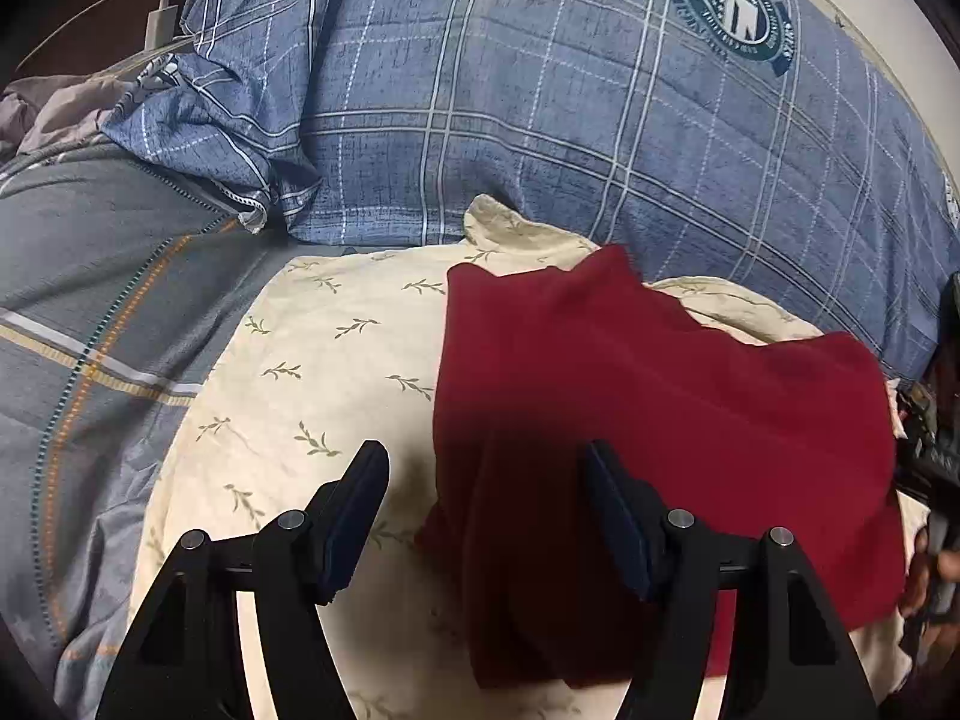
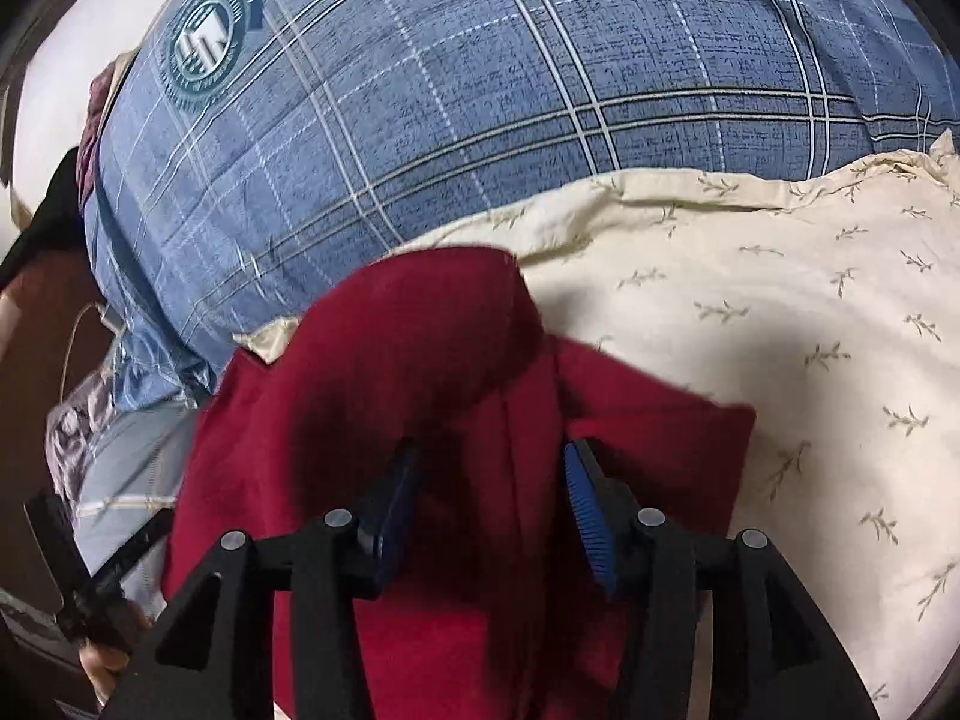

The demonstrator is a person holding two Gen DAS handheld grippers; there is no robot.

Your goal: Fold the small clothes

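A dark red cloth lies folded over on a cream leaf-print sheet. My left gripper is open, its jaws wide apart, just above the cloth's near left edge; the right finger is over the red fabric, the left finger over the sheet. In the right wrist view the same red cloth bulges up in a raised fold. My right gripper is open, both fingers over the cloth with a fold of it lying loose between them.
A blue plaid quilt with a round teal emblem is piled behind the cloth. A grey striped blanket lies at the left. A white charger and cable sit at the far left. The other gripper shows at the right edge.
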